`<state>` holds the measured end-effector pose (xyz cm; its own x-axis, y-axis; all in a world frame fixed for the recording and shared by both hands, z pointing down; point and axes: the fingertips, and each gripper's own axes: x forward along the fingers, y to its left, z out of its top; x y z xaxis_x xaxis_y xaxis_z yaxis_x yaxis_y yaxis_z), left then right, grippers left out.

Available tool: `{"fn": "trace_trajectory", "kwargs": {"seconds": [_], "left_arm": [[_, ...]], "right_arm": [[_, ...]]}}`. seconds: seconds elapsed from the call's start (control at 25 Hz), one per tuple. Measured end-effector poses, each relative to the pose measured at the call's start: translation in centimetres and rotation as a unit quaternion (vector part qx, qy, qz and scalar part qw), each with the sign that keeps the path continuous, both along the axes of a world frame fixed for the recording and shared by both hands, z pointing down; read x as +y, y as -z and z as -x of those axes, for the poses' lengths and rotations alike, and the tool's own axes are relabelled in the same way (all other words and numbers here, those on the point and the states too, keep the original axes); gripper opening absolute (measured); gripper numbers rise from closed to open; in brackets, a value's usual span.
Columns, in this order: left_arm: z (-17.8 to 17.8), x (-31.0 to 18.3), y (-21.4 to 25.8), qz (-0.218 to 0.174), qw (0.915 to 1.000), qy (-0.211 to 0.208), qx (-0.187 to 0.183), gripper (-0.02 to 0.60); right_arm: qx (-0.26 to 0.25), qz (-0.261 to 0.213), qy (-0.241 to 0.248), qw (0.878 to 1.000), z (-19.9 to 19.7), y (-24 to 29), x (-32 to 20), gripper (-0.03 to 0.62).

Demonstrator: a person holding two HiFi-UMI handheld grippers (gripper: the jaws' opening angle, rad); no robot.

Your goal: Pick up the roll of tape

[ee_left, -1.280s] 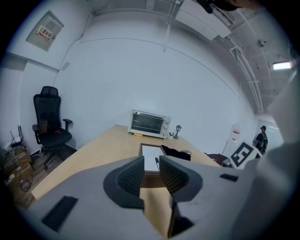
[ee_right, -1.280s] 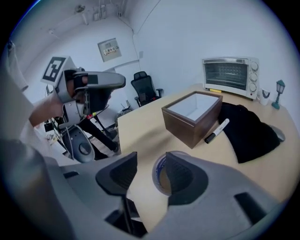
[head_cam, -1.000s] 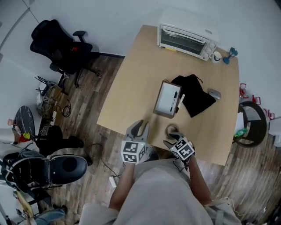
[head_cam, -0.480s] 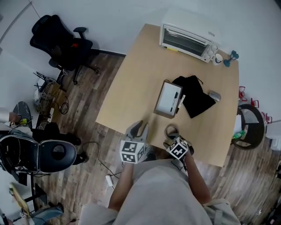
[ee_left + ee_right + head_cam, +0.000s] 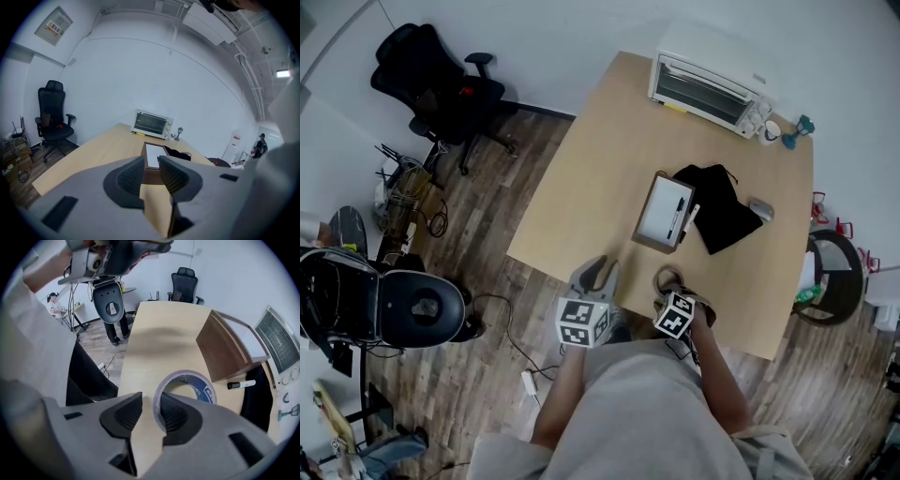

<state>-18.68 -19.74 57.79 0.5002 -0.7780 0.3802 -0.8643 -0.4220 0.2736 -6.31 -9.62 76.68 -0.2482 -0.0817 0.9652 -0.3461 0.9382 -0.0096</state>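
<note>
We set the right gripper (image 5: 667, 281) onto the roll of tape (image 5: 661, 276) at the six o'clock edge of the table (image 5: 600, 159).

The wooden tray (image 5: 656, 246) at the table's centre holds a white board (image 5: 661, 208) with a black marker (image 5: 678, 208) lying on it; the toaster oven (image 5: 705, 86) at one o'clock is shut, its inside unreadable; the roll lies flat at six o'clock from the tray, a greyish translucent ring with blue print on its core; our right jaws have just been closing, one inside the ring and one outside, with the wall between them and a gap left at the outer pad; our left gripper (image 5: 595, 274), at nine o'clock from the roll, stands released with nothing between its jaws.
</note>
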Motion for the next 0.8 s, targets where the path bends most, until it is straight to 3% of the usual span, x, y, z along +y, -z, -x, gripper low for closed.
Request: {"fn": "trace_trajectory", "kwargs": {"seconds": [0.4,0.8], "left_arm": [[0.6,0.8,-0.1,0.005,1.0000,0.003,0.004,0.093],[0.9,1.1,0.0,0.007,1.0000,0.004,0.001,0.092]], "right_arm": [[0.013,-0.011,0.005,1.000,0.2,-0.4,-0.1,0.053],[0.014,-0.016,-0.008,1.000,0.2,-0.4,-0.3,0.048]]}}
